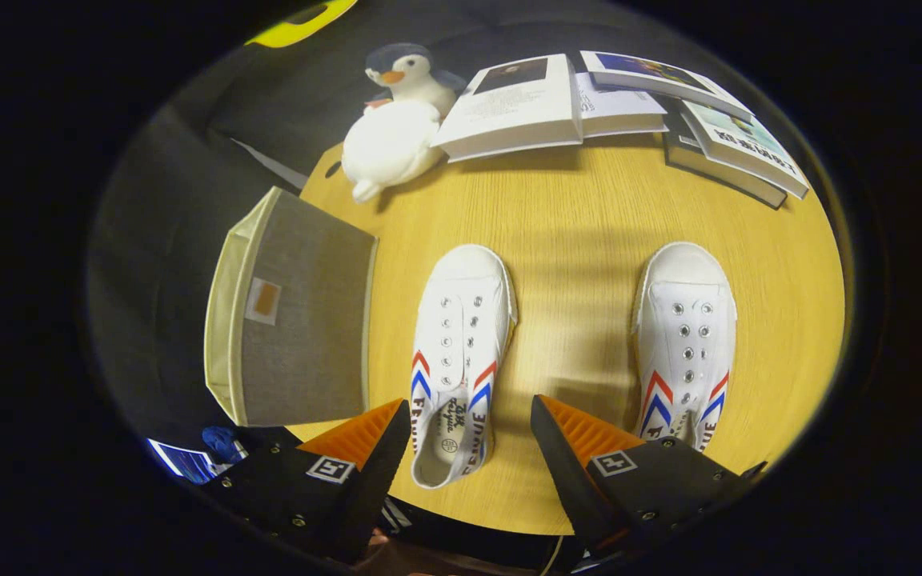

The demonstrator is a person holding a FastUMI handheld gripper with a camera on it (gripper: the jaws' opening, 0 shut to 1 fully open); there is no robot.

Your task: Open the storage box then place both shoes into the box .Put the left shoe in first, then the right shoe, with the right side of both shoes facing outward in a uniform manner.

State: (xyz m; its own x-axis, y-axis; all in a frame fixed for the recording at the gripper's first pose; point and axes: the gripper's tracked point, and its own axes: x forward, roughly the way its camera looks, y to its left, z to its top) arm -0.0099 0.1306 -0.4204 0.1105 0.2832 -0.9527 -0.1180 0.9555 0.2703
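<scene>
Two white laceless canvas shoes with red and blue chevrons lie on the round wooden table [581,208], toes pointing away from me. The left shoe [461,336] has its heel between my fingers. The right shoe [687,336] lies apart from it, its heel partly hidden behind one finger. A grey fabric storage box [301,312] with cream trim stands off the table's edge beside the left shoe; I see its grey side and a small label, and I cannot tell whether it is open. My gripper [471,416] is open, hovering above the left shoe's heel without touching it.
A plush penguin [397,120] sits at the table's far edge beyond the box. Several books [613,96] lie open or stacked along the far side. Bare wood stretches between the two shoes. Dark floor surrounds the table.
</scene>
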